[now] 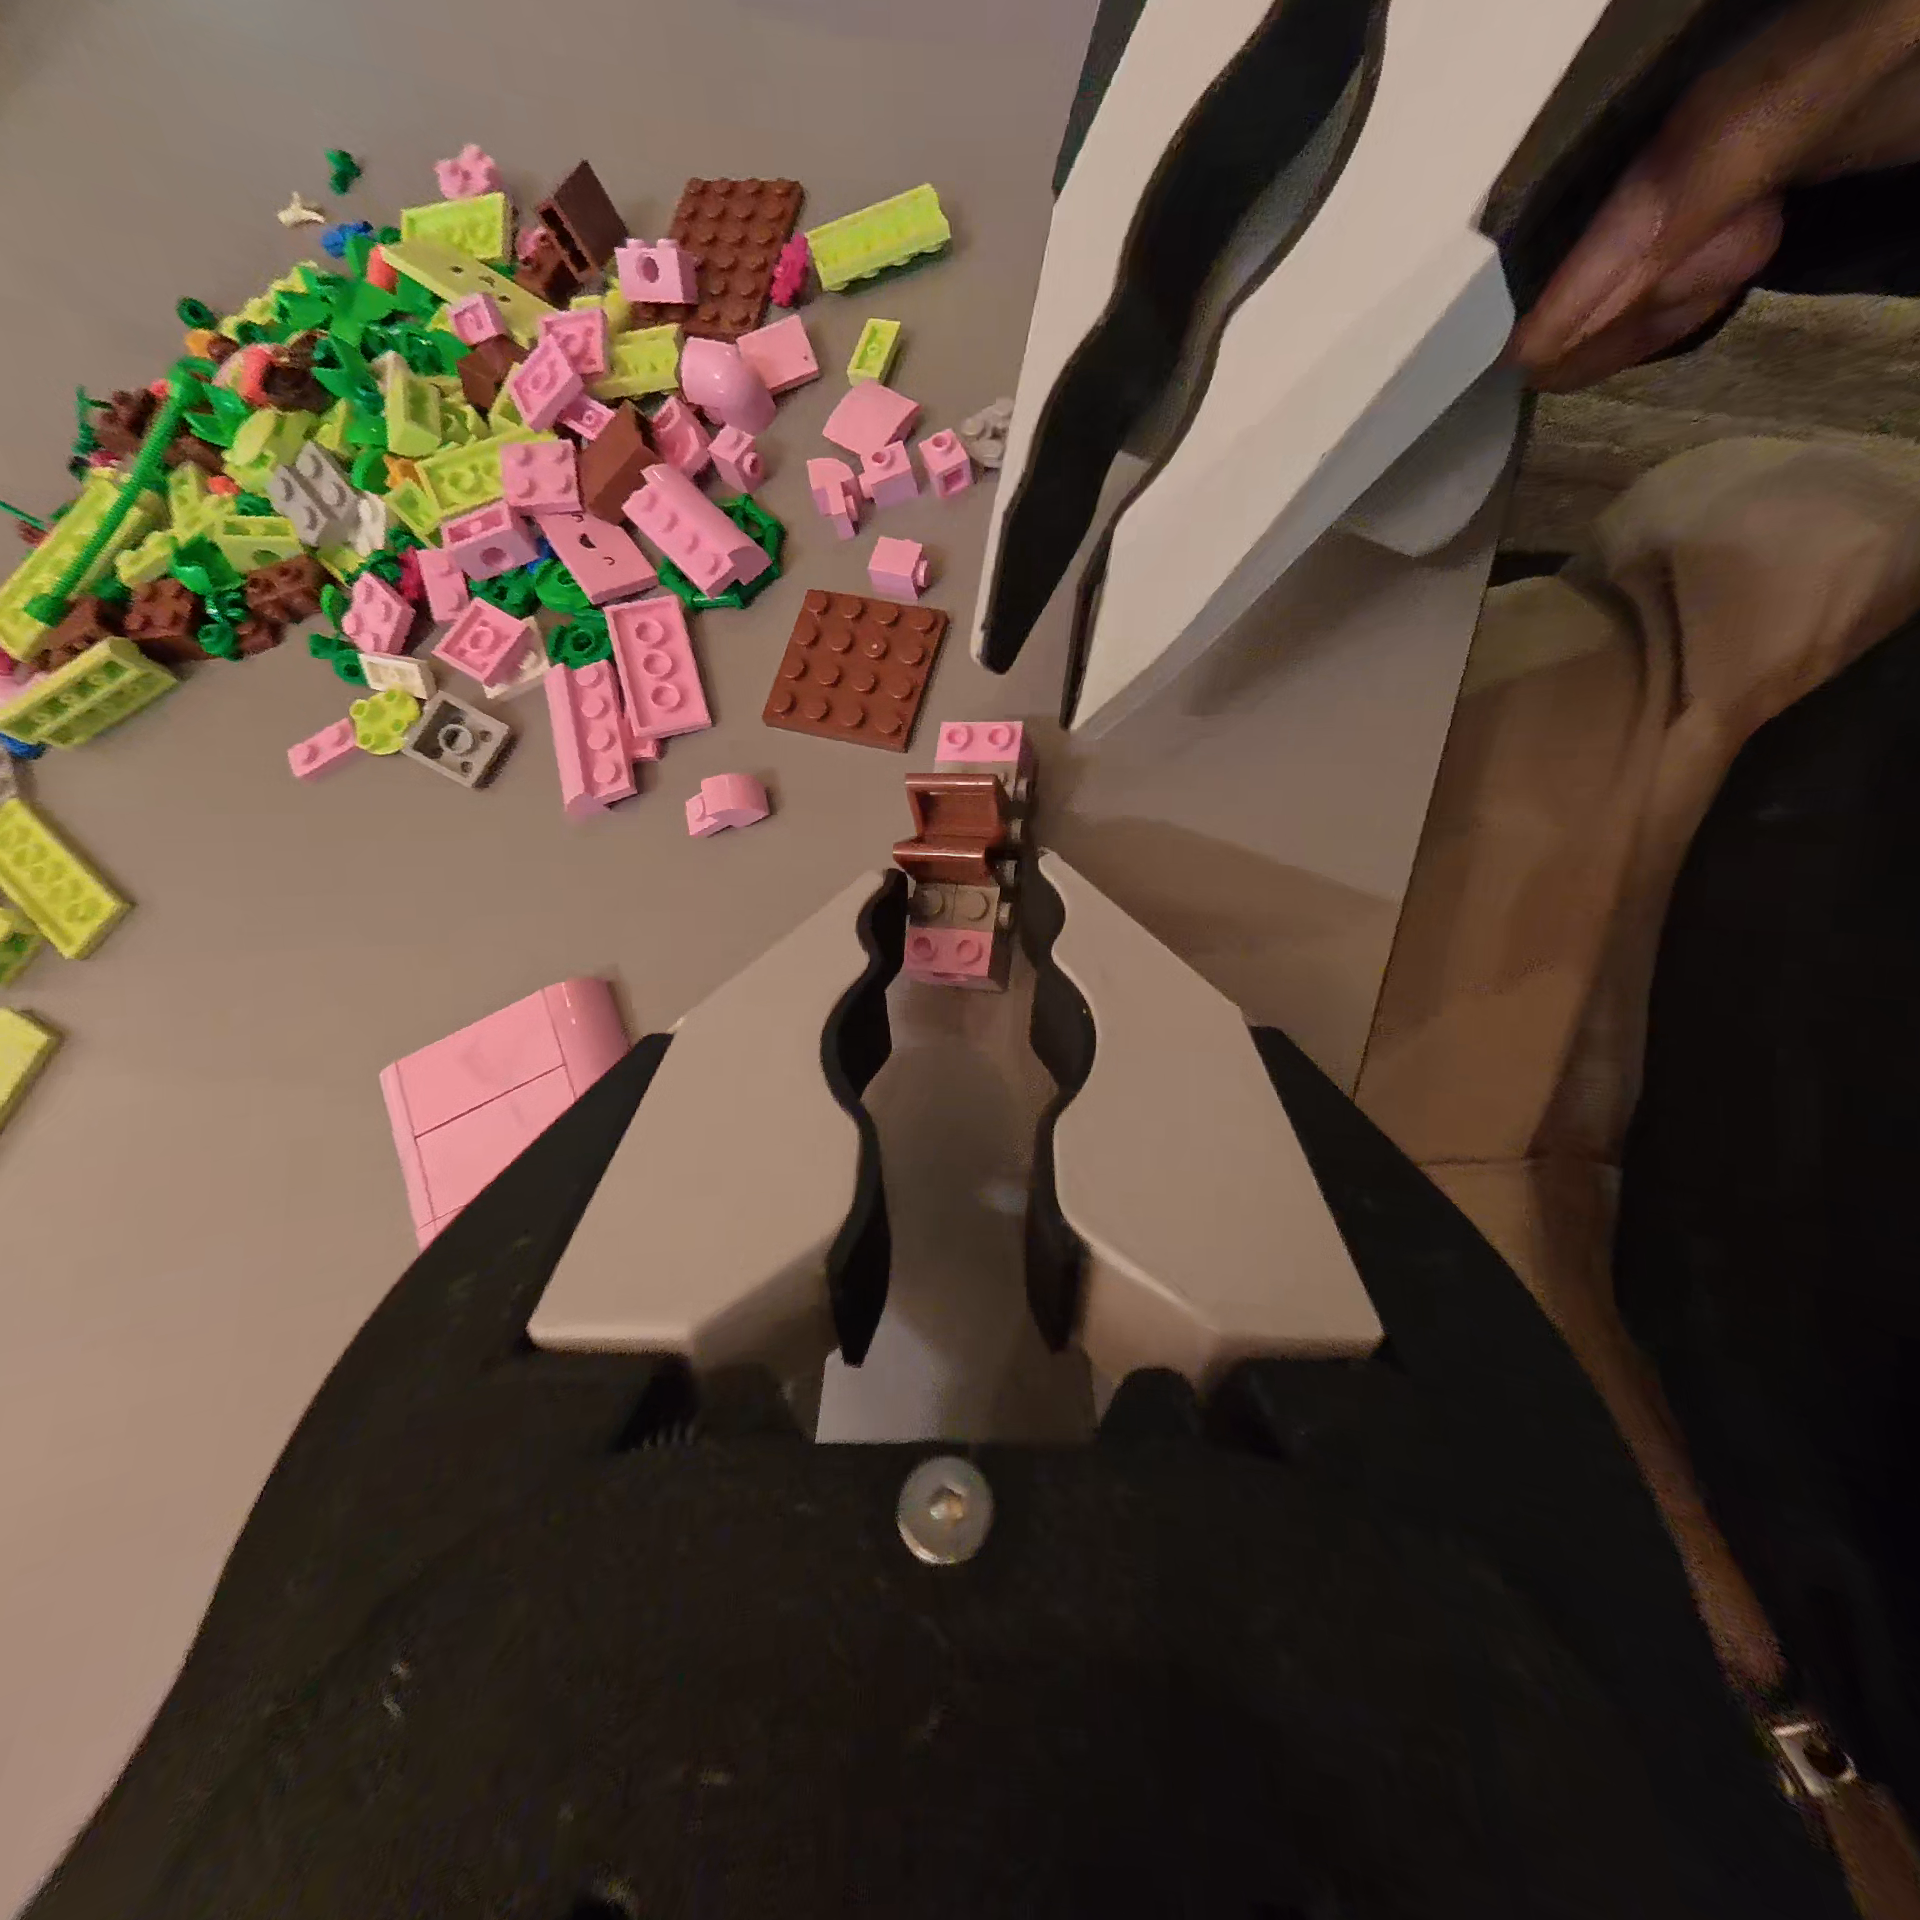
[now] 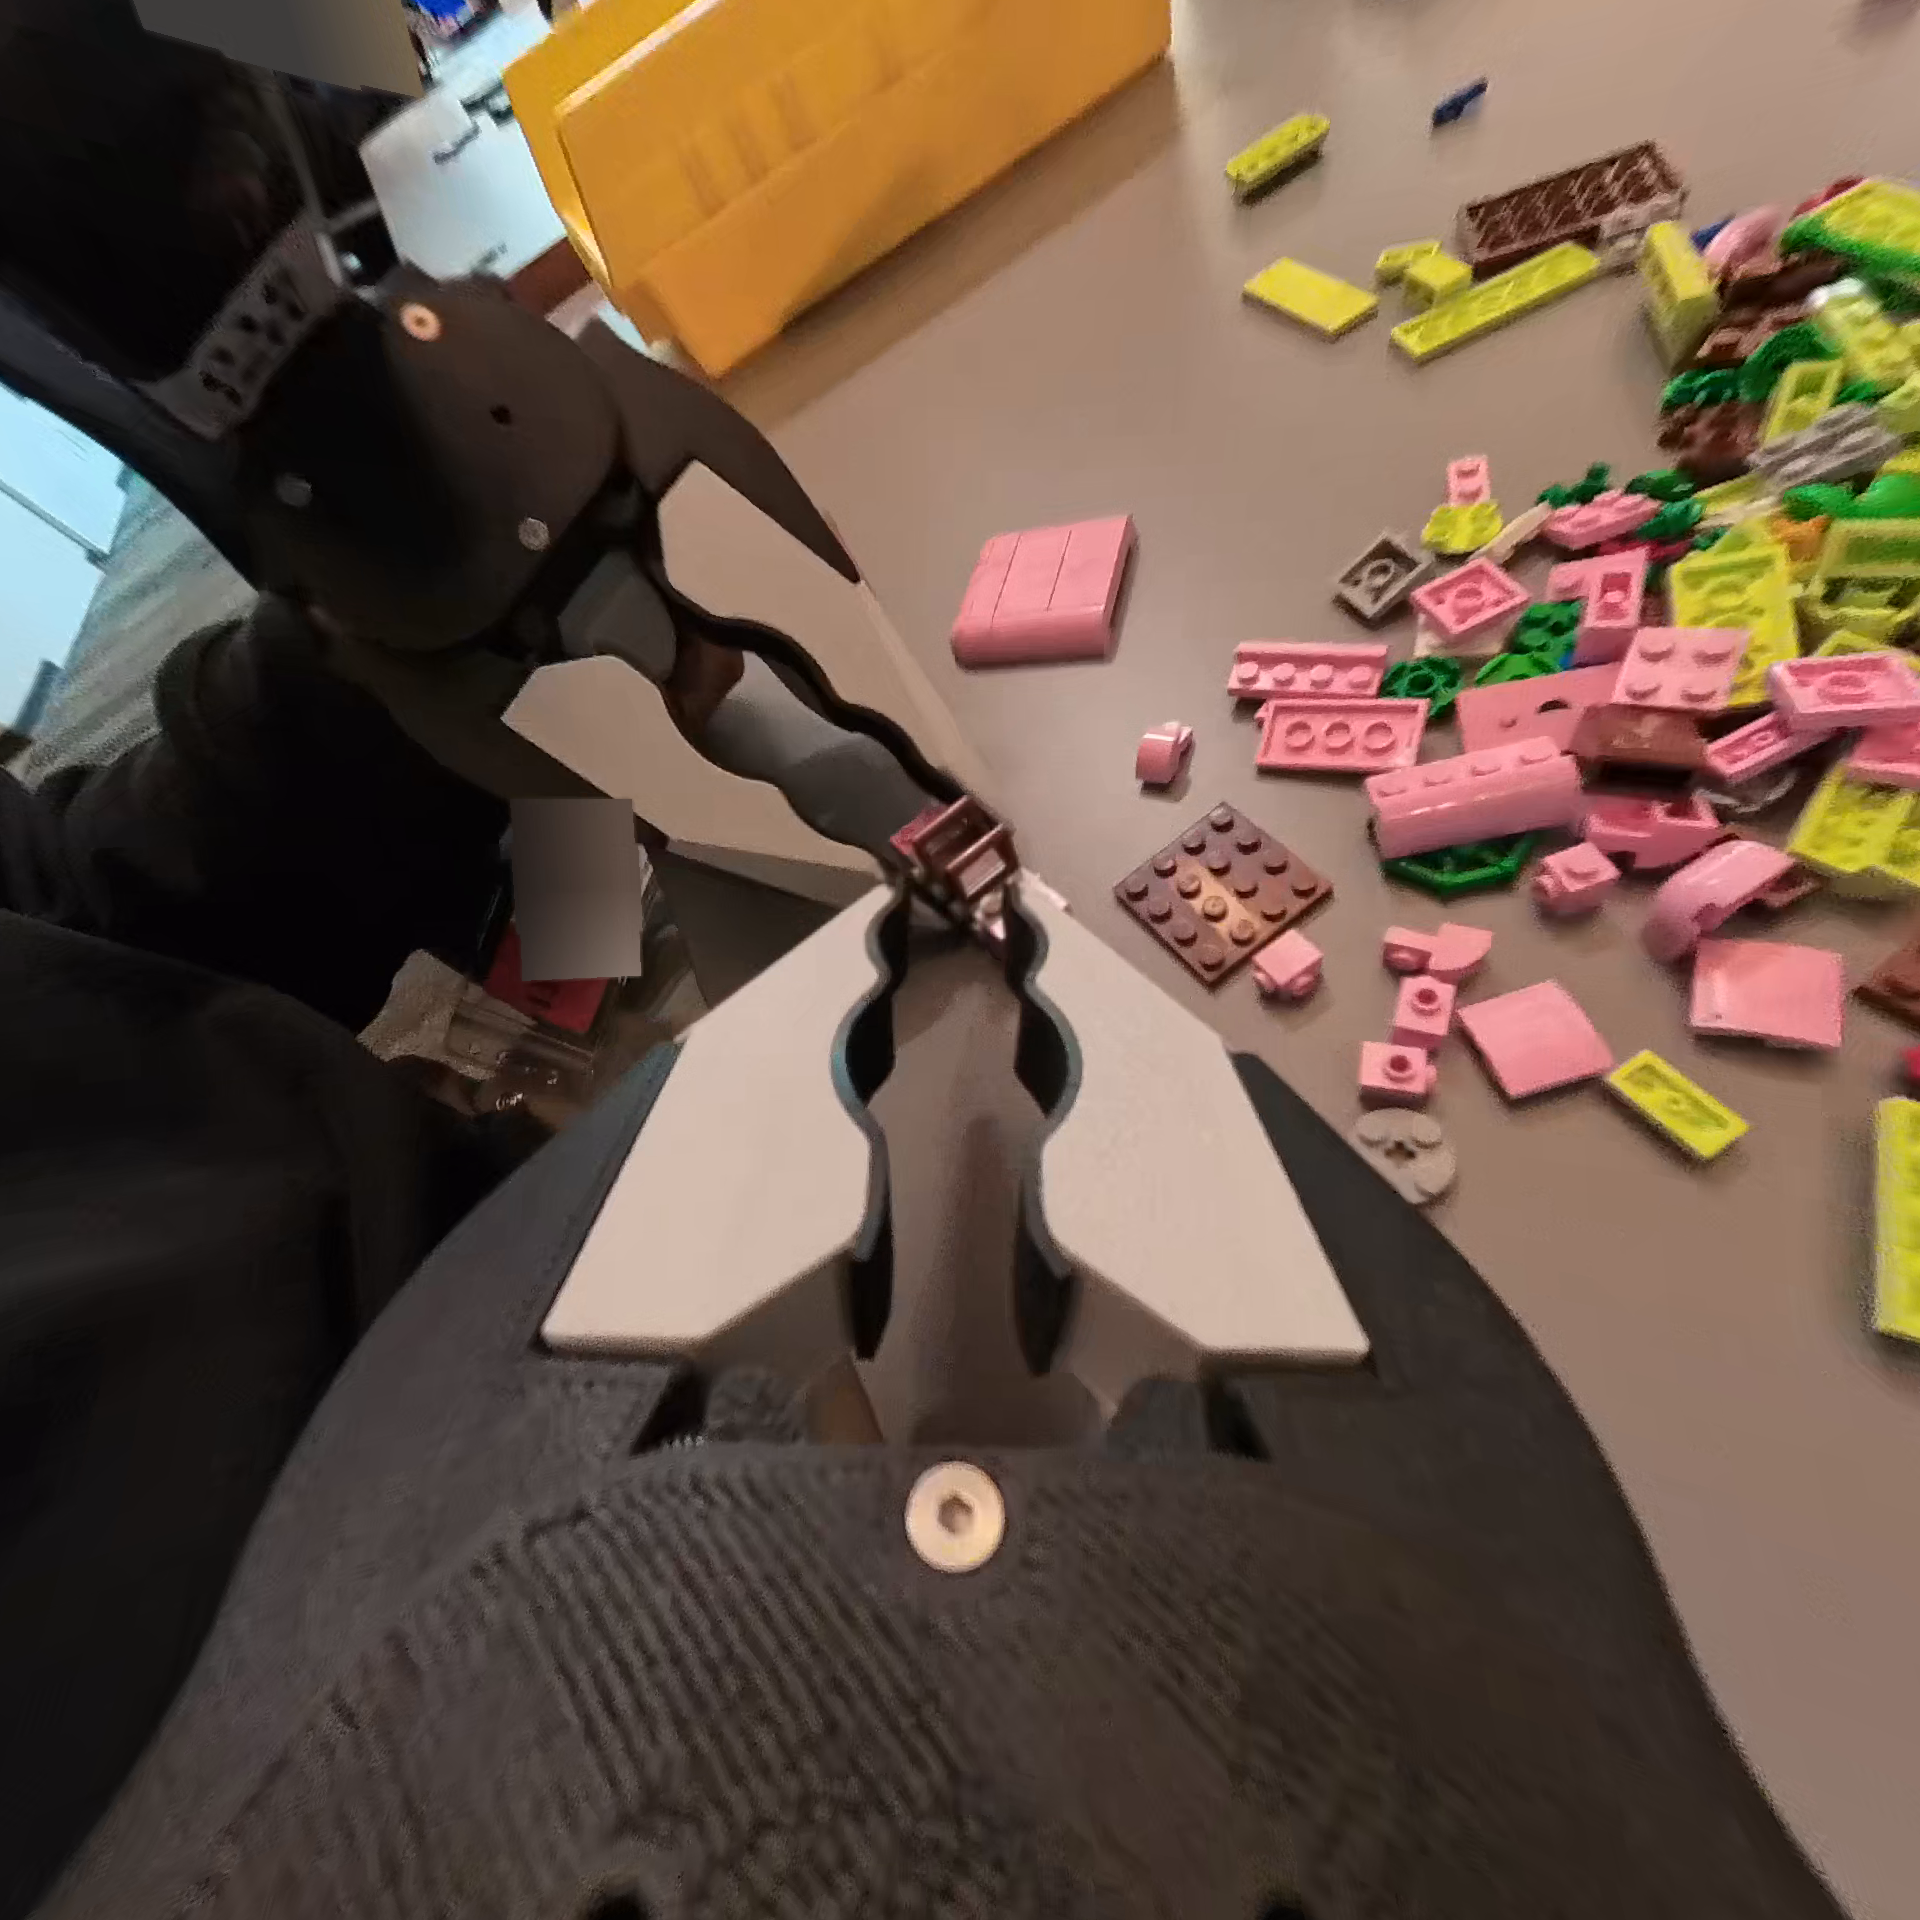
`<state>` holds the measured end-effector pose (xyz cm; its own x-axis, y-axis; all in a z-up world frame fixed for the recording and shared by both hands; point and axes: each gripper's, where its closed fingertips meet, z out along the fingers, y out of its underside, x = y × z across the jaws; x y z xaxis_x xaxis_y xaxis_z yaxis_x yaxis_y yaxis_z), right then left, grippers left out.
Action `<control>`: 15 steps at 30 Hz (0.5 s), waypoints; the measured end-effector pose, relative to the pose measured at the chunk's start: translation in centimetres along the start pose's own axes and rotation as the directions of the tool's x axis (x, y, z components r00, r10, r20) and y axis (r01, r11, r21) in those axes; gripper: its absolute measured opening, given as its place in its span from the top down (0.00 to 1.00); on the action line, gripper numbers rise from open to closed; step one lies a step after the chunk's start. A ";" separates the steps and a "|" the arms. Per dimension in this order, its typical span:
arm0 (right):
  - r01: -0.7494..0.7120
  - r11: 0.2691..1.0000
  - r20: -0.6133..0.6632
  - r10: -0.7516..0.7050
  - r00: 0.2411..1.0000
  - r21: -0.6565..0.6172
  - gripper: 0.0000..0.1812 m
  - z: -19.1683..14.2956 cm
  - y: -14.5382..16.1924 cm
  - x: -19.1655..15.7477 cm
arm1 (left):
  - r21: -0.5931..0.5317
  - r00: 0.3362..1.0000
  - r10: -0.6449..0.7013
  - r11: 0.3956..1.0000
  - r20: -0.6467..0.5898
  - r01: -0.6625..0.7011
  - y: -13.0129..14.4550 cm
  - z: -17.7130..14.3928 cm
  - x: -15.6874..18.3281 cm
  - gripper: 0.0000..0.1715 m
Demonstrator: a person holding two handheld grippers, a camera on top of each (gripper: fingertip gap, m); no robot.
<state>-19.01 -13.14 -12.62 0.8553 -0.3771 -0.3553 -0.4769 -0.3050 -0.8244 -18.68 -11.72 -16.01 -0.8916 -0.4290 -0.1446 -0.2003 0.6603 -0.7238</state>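
Left wrist view showed the left gripper (image 1: 961,914) clamped on a small brick assembly (image 1: 966,862) of pink, grey and brown pieces, its fingertips pinching the lower end while the rest stuck out ahead. At one o'clock from it, the right gripper (image 1: 1039,665) came in from above, its tips just beside the top pink brick of the assembly; its fingers stood narrowly apart, and whether they touched the piece could not be told from here. A hand (image 1: 1662,260) held that gripper's body at the upper right.

Right wrist view, somewhat blurred, placed the same assembly (image 2: 961,857) between the right gripper's (image 2: 956,925) tips, seemingly nipped at one end, though I cannot tell whether they gripped it, with the left gripper (image 2: 914,800) reaching in from ten o'clock.

Outward on the grey table (image 1: 260,1195), a brown square plate (image 1: 857,670) lay at eleven o'clock of the left gripper, a smooth pink slab (image 1: 488,1101) at eight o'clock, and a loose heap of pink, lime, green and brown bricks (image 1: 364,468) at ten o'clock. A yellow bin (image 2: 831,156) stood at the table's far side in the right wrist view.
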 end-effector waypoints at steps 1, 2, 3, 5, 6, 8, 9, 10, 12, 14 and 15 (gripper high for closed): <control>0.003 1.000 -0.010 -0.003 1.000 0.000 0.90 0.1 0.0 0.0 | -0.001 1.000 0.009 1.000 0.012 -0.009 0.0 0.0 0.0 0.88; 0.008 1.000 -0.011 -0.007 1.000 0.010 0.92 0.2 -0.2 -0.1 | -0.003 1.000 0.018 1.000 0.014 -0.018 0.0 0.0 0.2 0.88; 0.004 1.000 -0.007 -0.004 1.000 0.020 0.93 0.3 -0.5 -0.2 | -0.001 1.000 0.025 1.000 0.014 -0.025 0.0 0.0 0.4 0.88; -0.012 1.000 0.015 0.012 1.000 0.009 0.94 0.7 -0.5 -0.4 | 0.000 0.999 0.030 1.000 0.012 -0.030 -0.1 0.0 0.7 0.88; -0.016 1.000 0.024 0.016 1.000 -0.009 0.93 1.0 -0.3 -0.4 | -0.002 0.999 0.036 0.999 0.021 -0.036 0.0 0.0 0.7 0.88; -0.014 0.999 0.027 0.015 1.000 -0.040 0.93 1.3 0.1 -0.5 | -0.008 0.998 0.051 0.999 0.031 -0.051 0.0 0.0 0.8 0.87; -0.008 0.999 0.026 0.009 1.000 -0.050 0.93 1.4 0.2 -0.5 | -0.009 0.998 0.059 0.998 0.028 -0.058 0.0 0.1 0.9 0.87; -0.001 0.998 0.019 0.002 1.000 -0.056 0.93 1.4 0.3 -0.5 | -0.009 0.998 0.061 0.998 0.024 -0.060 0.0 0.1 0.9 0.87; 0.010 0.997 0.002 -0.010 1.000 -0.072 0.94 1.3 0.5 -0.1 | -0.008 0.998 0.065 0.998 0.021 -0.065 0.0 0.1 1.0 0.87; 0.005 0.996 0.013 -0.004 1.000 -0.084 0.97 1.3 0.8 -0.2 | -0.006 0.995 0.090 0.996 0.039 -0.090 0.0 0.0 1.1 0.87; 0.000 0.996 0.018 0.002 1.000 -0.085 0.97 1.3 0.8 -0.3 | -0.005 0.993 0.101 0.995 0.060 -0.101 -0.1 0.0 1.1 0.88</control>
<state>-19.38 -12.18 -13.75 0.8581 -0.3616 -0.3645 -0.4924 -0.3784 -0.7838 -19.61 -12.26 -16.13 -0.8813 -0.3966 -0.2571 -0.1117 0.7034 -0.7020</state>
